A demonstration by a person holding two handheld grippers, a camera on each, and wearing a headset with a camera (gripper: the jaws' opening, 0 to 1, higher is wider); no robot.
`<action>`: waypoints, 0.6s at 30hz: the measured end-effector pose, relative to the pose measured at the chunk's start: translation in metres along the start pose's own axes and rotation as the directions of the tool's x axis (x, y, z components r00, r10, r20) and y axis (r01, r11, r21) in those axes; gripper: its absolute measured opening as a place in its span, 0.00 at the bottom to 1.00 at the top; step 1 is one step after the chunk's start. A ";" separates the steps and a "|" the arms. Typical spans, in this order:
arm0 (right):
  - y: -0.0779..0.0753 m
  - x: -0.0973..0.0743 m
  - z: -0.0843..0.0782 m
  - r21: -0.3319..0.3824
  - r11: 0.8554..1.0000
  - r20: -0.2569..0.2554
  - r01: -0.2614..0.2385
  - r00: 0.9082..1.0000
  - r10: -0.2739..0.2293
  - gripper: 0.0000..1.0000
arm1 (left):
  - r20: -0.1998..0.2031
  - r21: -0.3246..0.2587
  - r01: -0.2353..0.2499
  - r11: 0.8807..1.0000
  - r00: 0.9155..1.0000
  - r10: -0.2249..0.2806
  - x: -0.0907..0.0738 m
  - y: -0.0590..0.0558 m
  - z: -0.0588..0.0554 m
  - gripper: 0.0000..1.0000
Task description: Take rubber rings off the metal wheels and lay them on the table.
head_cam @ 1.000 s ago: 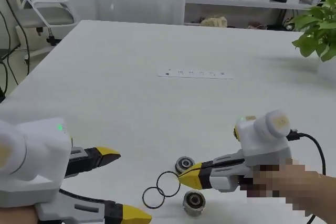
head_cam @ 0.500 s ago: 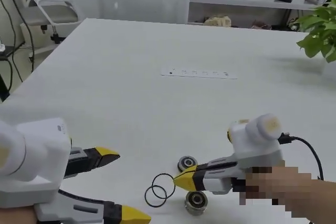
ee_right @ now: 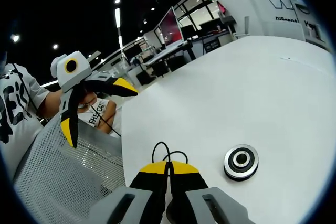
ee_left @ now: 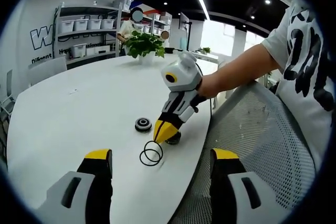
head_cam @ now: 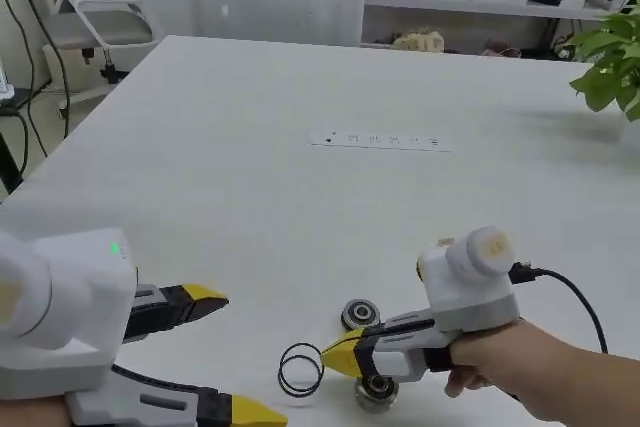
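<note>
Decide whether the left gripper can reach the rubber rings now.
Probably yes: the left gripper is open and bare table lies between it and the rubber rings, though the shut right gripper crowds them.

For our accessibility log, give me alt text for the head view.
The right gripper, jaws shut, points its yellow tips at two overlapping black rubber rings lying on a white table, with one metal wheel just beyond it and a second metal wheel partly hidden under it. The left gripper is open at lower left.
</note>
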State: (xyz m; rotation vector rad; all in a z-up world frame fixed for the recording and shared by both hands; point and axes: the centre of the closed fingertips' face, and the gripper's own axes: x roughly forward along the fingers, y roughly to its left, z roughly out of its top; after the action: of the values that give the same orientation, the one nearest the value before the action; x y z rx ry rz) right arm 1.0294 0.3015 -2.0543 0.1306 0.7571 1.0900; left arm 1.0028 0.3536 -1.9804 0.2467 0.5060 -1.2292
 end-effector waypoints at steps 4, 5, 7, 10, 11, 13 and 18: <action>-0.004 0.003 -0.003 0.014 1.000 -0.005 0.013 1.000 -0.013 0.00 | -0.004 -0.002 0.002 1.000 1.000 -0.002 0.001 0.000 -0.001 0.74; -0.005 0.004 -0.004 0.022 1.000 -0.008 0.016 1.000 -0.016 0.00 | -0.007 -0.001 0.004 1.000 1.000 -0.004 0.002 0.000 -0.002 0.74; -0.005 0.005 -0.006 0.027 0.999 -0.012 0.018 1.000 -0.017 0.00 | -0.007 -0.002 0.007 1.000 1.000 -0.007 0.002 -0.001 -0.002 0.74; -0.006 0.008 -0.008 0.025 0.999 -0.020 0.030 0.999 -0.030 0.00 | -0.009 -0.001 0.008 1.000 1.000 -0.008 0.002 0.000 -0.003 0.74; -0.007 0.008 -0.008 0.026 0.999 -0.022 0.033 0.999 -0.032 0.00 | -0.011 -0.002 0.007 1.000 1.000 -0.007 0.002 0.000 -0.004 0.74; -0.009 0.009 -0.011 0.027 0.999 -0.031 0.044 0.999 -0.043 0.00 | -0.012 -0.004 0.007 1.000 1.000 -0.007 0.002 0.000 -0.004 0.74; -0.013 0.010 -0.014 0.038 0.997 -0.039 0.063 0.997 -0.061 0.00 | -0.012 -0.008 0.004 1.000 1.000 -0.004 0.001 0.001 -0.005 0.74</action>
State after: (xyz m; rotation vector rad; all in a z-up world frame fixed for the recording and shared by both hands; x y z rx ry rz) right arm 1.0329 0.3004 -2.0753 0.1194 0.8122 1.0213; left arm 1.0029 0.3554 -1.9858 0.2467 0.5217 -1.2296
